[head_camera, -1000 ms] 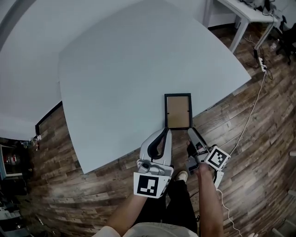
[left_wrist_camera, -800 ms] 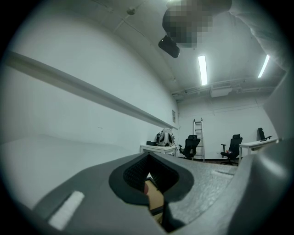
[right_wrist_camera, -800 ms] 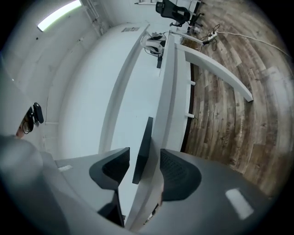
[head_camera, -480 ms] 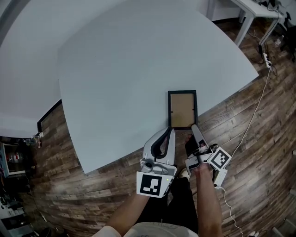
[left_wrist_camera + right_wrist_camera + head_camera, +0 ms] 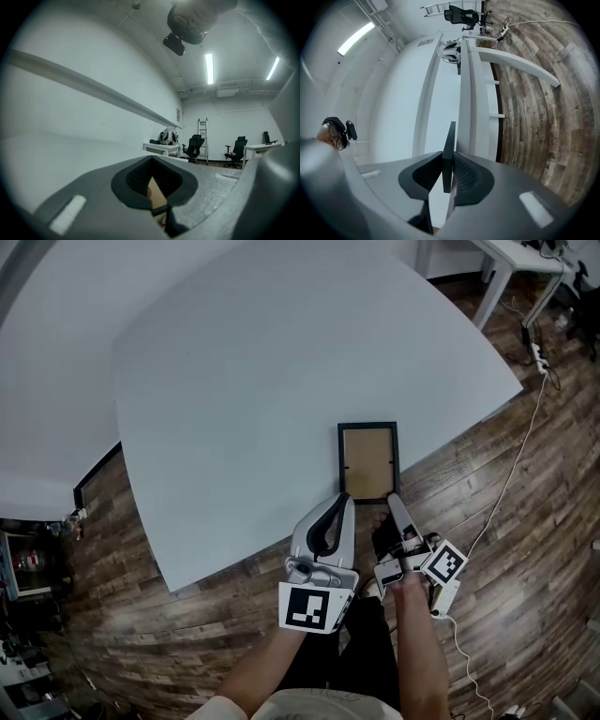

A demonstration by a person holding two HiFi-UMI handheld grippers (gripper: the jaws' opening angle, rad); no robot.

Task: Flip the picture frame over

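The black picture frame (image 5: 367, 461) lies with its brown backing up at the near edge of the pale grey table (image 5: 262, 381). My right gripper (image 5: 391, 498) is at the frame's near right corner. Its jaws have just been closing, and in the right gripper view they pinch the frame's thin dark edge (image 5: 449, 150) between the pads, right gripper (image 5: 448, 180) rolled on its side. My left gripper (image 5: 345, 501) rests at the near left corner with its jaws together. In the left gripper view a strip of brown backing (image 5: 157, 194) shows through the gap behind the closed tips.
Wood-plank floor (image 5: 506, 502) runs along the table's near and right edges. A white desk (image 5: 511, 268) stands at the upper right, with a power strip and cable (image 5: 536, 357) on the floor beside it. My legs and a shoe (image 5: 367, 594) are just below the grippers.
The right gripper's jaws have narrowed onto the frame's near edge and it has rolled a little. The left gripper has sunk slightly beside the frame. The frame lies where it was.
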